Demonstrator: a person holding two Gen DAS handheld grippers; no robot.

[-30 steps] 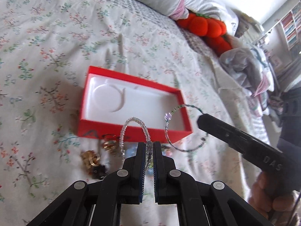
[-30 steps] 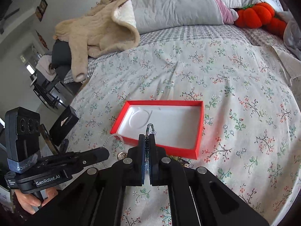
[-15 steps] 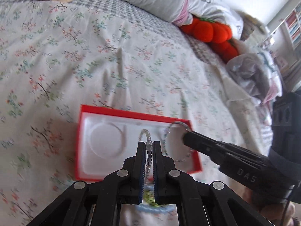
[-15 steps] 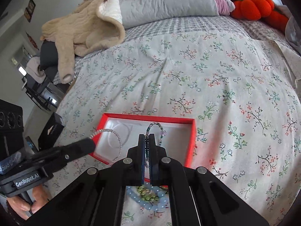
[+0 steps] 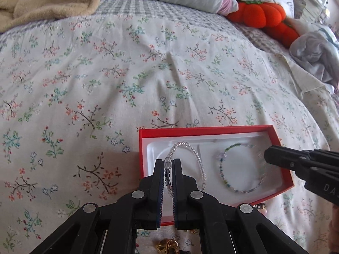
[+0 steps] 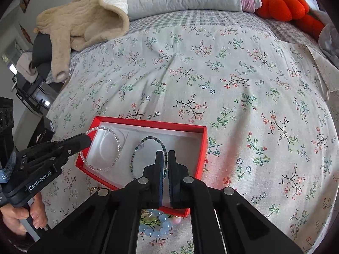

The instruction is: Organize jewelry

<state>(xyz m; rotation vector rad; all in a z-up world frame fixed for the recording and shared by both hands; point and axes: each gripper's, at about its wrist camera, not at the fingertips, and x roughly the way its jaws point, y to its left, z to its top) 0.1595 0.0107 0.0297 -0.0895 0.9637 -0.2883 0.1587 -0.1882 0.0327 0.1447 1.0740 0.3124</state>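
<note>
1. At the left, a clear bracelet (image 5: 191, 158) is held by the left gripper (image 5: 168, 169); the jaws are nearly closed, with a few beads pinched between them. The loop hangs over the left half of the red box (image 5: 211, 129), above the round recess of its white insert. Whether the loop already rests on the insert cannot be told.
2. In the middle, a green bracelet (image 6: 146, 154) is gripped by the right gripper (image 6: 165, 165), its jaws narrow on the strand. The loop lies over the right half of the same box, beside the clear one, the two apart.
3. The box is set on a floral bedspread (image 5: 148, 74), open, with no lid in view.
4. Nothing is judged to be fully stowed yet: both bracelets are over the box, but neither has been let go. Release of both is what remains of this step.
5. More is left outside. A blue bracelet (image 6: 157, 226) with something yellow-green inside it lies just before the near edge of the box, and a gold piece (image 5: 167, 245) is seen there too. A small ring (image 6: 94, 189) lies by the left corner.
6. Overall, the task is judged to be in an early-to-middle stage.
7. At the far right, an orange plush (image 6: 286, 6) is left untouched by the pillows.
</note>
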